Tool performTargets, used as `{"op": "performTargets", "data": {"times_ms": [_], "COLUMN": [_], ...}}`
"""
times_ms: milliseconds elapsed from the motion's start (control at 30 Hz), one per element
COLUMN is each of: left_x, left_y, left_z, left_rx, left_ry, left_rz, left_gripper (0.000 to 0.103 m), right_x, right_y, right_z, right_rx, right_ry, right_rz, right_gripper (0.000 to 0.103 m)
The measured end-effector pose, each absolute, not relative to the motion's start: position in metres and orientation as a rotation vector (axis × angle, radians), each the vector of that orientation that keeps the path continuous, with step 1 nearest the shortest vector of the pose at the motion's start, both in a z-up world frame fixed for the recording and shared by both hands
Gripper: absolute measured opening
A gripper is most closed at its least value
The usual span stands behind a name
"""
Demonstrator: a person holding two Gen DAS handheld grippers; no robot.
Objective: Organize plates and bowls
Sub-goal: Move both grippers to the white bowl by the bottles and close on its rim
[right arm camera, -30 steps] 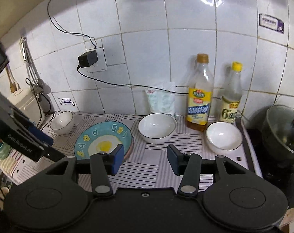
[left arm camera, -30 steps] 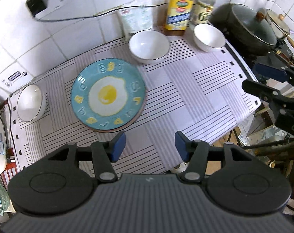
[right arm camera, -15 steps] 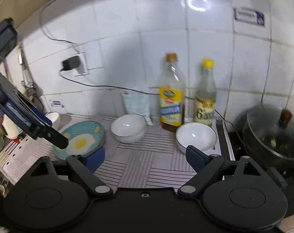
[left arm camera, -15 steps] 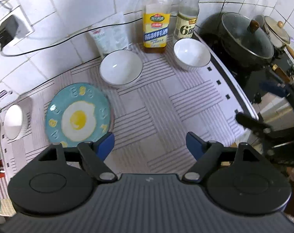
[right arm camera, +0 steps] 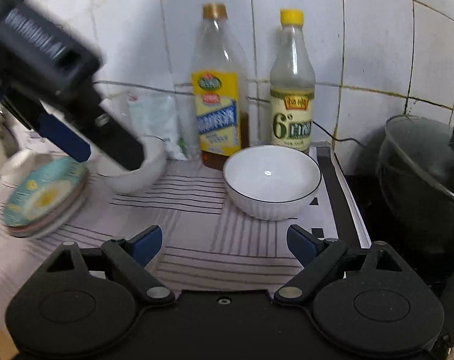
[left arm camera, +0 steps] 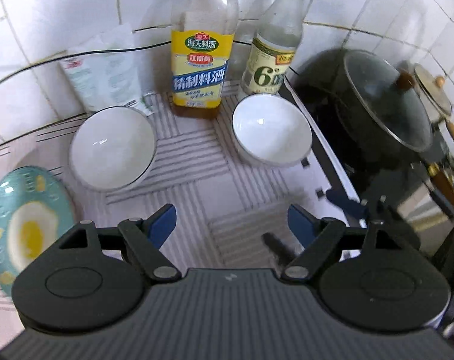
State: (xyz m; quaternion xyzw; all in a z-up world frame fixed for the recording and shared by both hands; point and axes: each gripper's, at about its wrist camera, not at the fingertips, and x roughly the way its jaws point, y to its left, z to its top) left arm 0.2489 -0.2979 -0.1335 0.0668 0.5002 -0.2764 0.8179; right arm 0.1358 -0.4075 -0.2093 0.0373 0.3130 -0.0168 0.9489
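Left gripper [left arm camera: 231, 223]: mine, fingers spread wide with nothing between them, over the striped cloth [left arm camera: 197, 162].
Right gripper [right arm camera: 224, 241]: mine, fingers likewise wide apart and empty, low above the cloth.
Right-hand bowl [right arm camera: 272, 181]: white with a dark rim, upright, just ahead of my right gripper, slightly right of its centre line; ahead and to the right of my left gripper.
Left-hand bowl [left arm camera: 111, 147]: white, upright, ahead and to the left of my left gripper; from the right wrist, one left finger partly hides it.
Plate [left arm camera: 23, 225]: teal with a fried-egg print, far left of my left gripper, beside the left-hand bowl; blurred. From my right wrist it seems to lie on other plates.
Cooking wine bottle [left arm camera: 201, 51]: yellow label, upright against the tiles, behind and between the two bowls.
Vinegar bottle [right arm camera: 291, 90]: yellow cap, directly behind the right-hand bowl.
Lidded black pot [left arm camera: 380, 99]: to the right of both grippers, off the cloth.
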Motion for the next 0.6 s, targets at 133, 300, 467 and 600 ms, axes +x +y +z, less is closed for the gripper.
{"op": "performTargets", "data": {"times_ms": [133, 300, 467, 600], "left_x": [0.272, 0.294, 0.315, 0.325], "left_y": [-0.32, -0.35, -0.366, -0.372], "left_z": [-0.158, -0.191, -0.213, -0.221], "left_rx": [0.101, 0.119, 0.077, 0.058], "left_ry": [1.053, 1.065, 1.094, 1.103], "left_rz": [-0.586, -0.576, -0.56, -0.565], "left_gripper": [0.08, 0.075, 0.064, 0.046], "right_x": [0.165, 0.193, 0.209, 0.217], "right_y": [-0.415, -0.432, -0.438, -0.443], "right_z": [-0.23, -0.245, -0.251, -0.254], "right_rx": [0.07, 0.123, 0.127, 0.126], "right_ry": [0.658, 0.679, 0.682, 0.683], "right_rz": [-0.083, -0.143, -0.175, -0.161], "right_gripper": [0.093, 0.093, 0.093, 0.098]}}
